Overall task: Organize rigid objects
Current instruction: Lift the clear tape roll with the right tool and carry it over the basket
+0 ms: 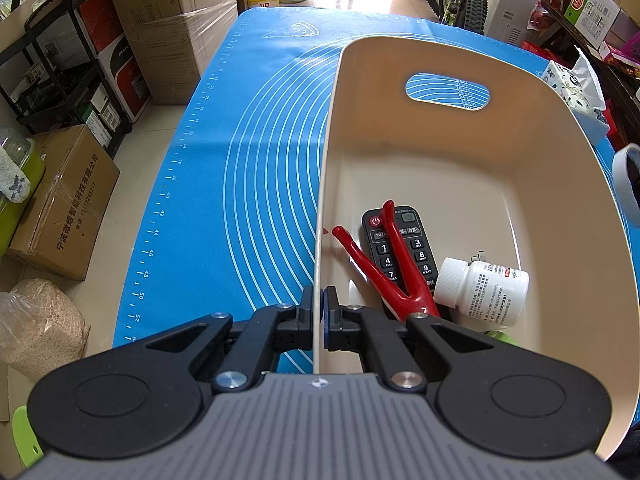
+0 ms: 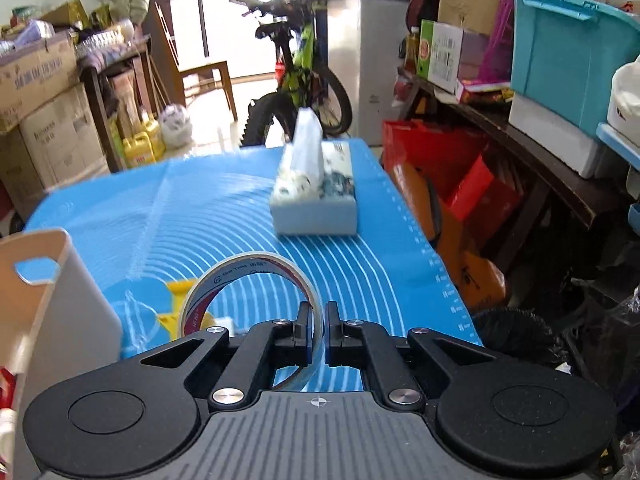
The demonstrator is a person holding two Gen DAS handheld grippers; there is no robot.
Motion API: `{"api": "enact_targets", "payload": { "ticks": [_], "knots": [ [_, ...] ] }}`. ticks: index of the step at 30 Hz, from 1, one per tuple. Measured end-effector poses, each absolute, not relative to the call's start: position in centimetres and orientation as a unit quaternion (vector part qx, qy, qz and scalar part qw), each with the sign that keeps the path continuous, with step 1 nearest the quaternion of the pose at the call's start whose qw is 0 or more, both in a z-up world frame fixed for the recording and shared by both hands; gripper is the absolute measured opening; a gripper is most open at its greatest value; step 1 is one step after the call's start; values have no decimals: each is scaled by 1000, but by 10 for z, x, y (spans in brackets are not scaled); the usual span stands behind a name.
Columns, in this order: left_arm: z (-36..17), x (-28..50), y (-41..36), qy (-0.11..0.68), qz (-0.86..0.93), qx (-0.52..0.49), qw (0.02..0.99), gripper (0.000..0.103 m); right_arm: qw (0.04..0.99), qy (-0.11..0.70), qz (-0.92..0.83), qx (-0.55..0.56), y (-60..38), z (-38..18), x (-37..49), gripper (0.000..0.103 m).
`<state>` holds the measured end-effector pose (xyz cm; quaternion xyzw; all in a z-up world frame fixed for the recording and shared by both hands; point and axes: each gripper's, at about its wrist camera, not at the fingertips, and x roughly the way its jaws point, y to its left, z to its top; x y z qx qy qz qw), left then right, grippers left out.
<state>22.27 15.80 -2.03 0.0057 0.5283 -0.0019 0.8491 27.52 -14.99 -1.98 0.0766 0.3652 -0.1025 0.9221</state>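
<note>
Blue mat [image 2: 200, 216]; tape roll [image 2: 248, 292] between right jaws (clamped)

Remote control [image 1: 400, 246]: "TV/AV" key, digits 1, 3, 4, 6, 7, 9. Blue mat [image 1: 240, 168], edge at 9 o'clock: ruler marks 36 through 52; "24 cm" seen through the bin handle slot. Cardboard box [image 1: 64, 204]: 宁波微煜智能科技有限公司. Tape roll [image 2: 248, 280]: core printing too blurred to read.

At the bottom of both frames we see matching tools. Left gripper [image 1: 320, 300] and right gripper [image 2: 319, 316]: black linkage arms, silver screws, round black hubs lower left and right, ribbed grey housing with a small crosshair mark, blue pads.
</note>
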Motion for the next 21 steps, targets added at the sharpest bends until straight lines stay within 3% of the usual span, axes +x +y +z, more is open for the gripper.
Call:
{"api": "enact_targets", "payload": {
  "ticks": [12,21],
  "knots": [
    [-20,222,158,528,-2,6,849,5,944,321,8,80,-87,24,260,17],
    [-20,222,158,528,-2,7,849,5,933,340,113,33,-14,19,250,17]
  ]
}}
